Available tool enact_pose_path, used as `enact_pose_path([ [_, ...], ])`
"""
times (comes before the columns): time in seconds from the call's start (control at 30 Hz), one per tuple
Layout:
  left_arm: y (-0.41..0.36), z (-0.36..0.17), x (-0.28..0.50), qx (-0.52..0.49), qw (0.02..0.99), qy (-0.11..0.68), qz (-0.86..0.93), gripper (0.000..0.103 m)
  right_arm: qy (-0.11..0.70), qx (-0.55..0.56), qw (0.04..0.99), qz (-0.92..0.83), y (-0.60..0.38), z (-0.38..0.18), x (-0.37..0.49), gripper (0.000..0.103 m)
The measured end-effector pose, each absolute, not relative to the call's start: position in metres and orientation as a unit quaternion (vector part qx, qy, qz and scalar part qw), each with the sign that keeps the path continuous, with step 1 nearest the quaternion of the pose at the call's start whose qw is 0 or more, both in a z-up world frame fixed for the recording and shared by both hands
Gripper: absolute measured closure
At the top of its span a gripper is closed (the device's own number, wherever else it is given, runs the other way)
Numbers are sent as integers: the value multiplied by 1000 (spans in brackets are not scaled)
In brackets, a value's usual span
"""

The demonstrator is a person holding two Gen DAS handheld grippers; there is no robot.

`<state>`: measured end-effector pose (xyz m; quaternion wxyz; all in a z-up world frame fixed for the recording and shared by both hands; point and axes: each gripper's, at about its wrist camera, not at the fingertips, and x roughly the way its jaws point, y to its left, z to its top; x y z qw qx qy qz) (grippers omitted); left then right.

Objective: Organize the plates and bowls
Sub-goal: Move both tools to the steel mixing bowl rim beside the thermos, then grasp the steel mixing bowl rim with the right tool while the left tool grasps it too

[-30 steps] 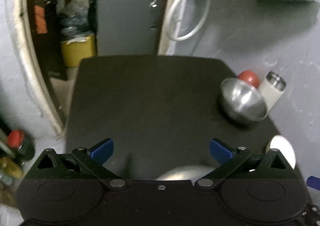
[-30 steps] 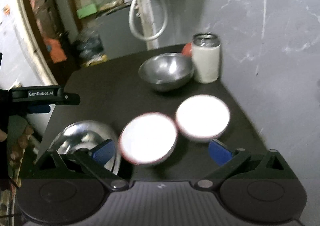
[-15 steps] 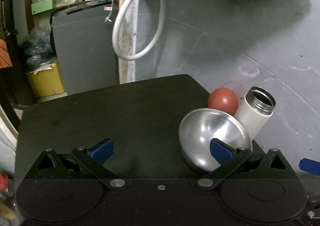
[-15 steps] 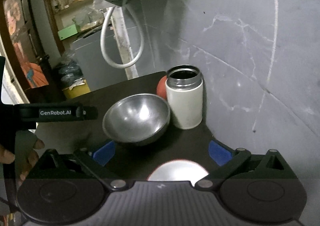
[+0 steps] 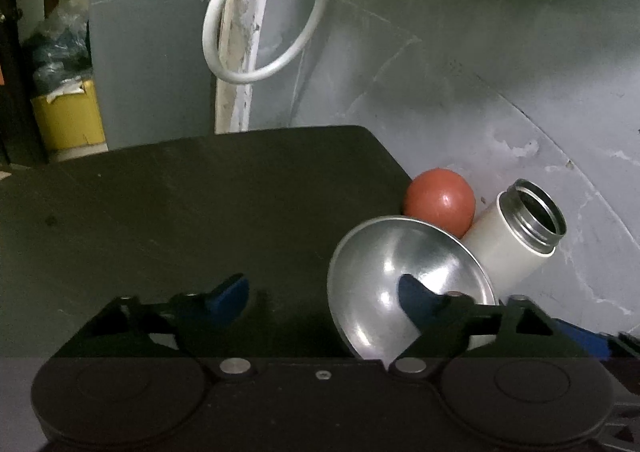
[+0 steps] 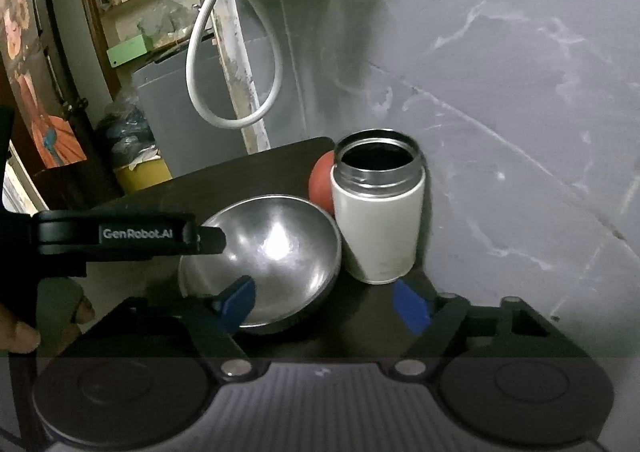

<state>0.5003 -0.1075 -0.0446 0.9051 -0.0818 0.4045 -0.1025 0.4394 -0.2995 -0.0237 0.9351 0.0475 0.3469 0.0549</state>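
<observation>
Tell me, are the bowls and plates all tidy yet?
Not yet. Nothing looks put away: the steel bowl sits loose on the black table, touching the white flask. Both claws are open and empty, the left claw with one fingertip over the bowl, the right claw beside it. No plates show here.

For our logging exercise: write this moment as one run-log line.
left gripper: open, one finger over steel bowl | right gripper: open, near bowl | flask and red ball beside bowl | nothing gripped

left gripper (image 5: 320, 294) — parted | right gripper (image 6: 324, 302) — parted
</observation>
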Motion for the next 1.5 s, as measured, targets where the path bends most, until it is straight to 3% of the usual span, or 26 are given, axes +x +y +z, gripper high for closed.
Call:
enact_pose_path([
  [0.13,-111,-48,502,-81,900,413,-113,47,354,51,932,63,-296,-26,444,38],
  [0.2,-115,-51,504,-77,897,419,-123,63,359,55,929,65,-295,-28,447,43],
  [0.33,-117,-55,504,-73,894,423,-125,75,364,57,927,69,-291,-31,451,58],
  [0.57,-117,-57,503,-71,895,424,-116,88,376,59,922,75,-291,-33,457,63],
  [0.77,-117,-56,498,-70,897,422,-110,90,381,61,920,72,-298,-34,458,78],
  [1.5,-113,10,390,-81,920,362,-126,90,328,64,935,118,-311,25,351,78],
])
